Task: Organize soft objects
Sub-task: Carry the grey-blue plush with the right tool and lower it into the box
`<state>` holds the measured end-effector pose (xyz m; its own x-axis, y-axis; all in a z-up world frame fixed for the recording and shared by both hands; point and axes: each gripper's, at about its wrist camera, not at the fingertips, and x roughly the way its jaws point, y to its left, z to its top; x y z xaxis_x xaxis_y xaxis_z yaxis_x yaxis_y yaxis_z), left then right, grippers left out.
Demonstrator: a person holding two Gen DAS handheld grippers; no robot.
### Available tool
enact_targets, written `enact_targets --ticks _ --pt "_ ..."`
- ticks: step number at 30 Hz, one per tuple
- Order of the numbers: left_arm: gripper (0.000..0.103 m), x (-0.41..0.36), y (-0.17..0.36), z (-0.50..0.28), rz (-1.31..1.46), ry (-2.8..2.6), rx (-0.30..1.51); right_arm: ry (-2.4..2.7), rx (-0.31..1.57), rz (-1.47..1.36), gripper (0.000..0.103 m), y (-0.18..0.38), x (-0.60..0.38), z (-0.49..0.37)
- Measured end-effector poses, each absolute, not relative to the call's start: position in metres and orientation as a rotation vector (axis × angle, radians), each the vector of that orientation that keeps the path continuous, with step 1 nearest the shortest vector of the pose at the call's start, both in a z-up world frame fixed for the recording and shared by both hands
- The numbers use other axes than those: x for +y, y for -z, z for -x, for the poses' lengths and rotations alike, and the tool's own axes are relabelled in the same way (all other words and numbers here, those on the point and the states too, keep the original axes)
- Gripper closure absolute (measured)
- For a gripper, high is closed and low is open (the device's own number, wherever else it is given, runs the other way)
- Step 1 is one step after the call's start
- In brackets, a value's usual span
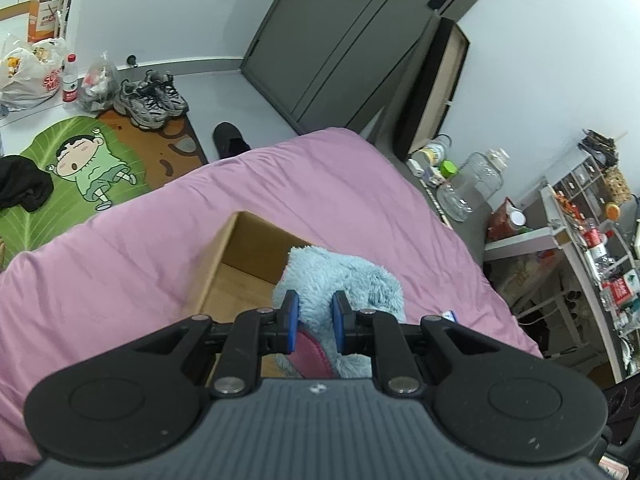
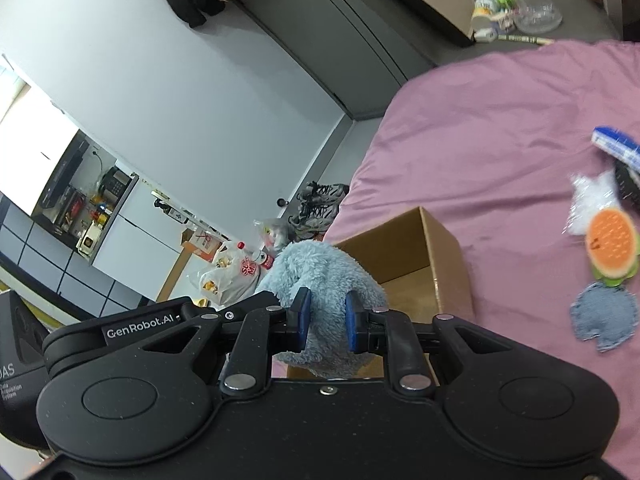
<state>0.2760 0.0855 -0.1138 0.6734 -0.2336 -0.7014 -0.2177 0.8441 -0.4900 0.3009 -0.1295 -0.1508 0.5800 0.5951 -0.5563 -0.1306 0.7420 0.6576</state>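
Both grippers, left gripper and right gripper, are clamped on the same blue plush toy, held over the near edge of the open cardboard box on the pink bed. Risk: uneven release, or letting go early, could leave the limp toy draped over the box wall just ahead of the pads or tumbling onto the bed beside it, near the burger-shaped cushion

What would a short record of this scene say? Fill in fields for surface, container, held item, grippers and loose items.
surface: pink bedspread
container: open cardboard box on the bed
held item: fluffy blue soft toy, above the box
grippers: left gripper and right gripper both shut on the toy
loose items: burger-shaped toy and blue fabric piece, beside the box
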Motion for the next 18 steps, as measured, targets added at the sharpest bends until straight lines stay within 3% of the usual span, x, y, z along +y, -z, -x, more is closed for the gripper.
enact_targets --ticks 18 --pt "0.086 0.100 0.156 -0.324 0.523 -0.061 0.920 -0.383 0.934 -0.616 0.084 0.188 -0.099 -0.337"
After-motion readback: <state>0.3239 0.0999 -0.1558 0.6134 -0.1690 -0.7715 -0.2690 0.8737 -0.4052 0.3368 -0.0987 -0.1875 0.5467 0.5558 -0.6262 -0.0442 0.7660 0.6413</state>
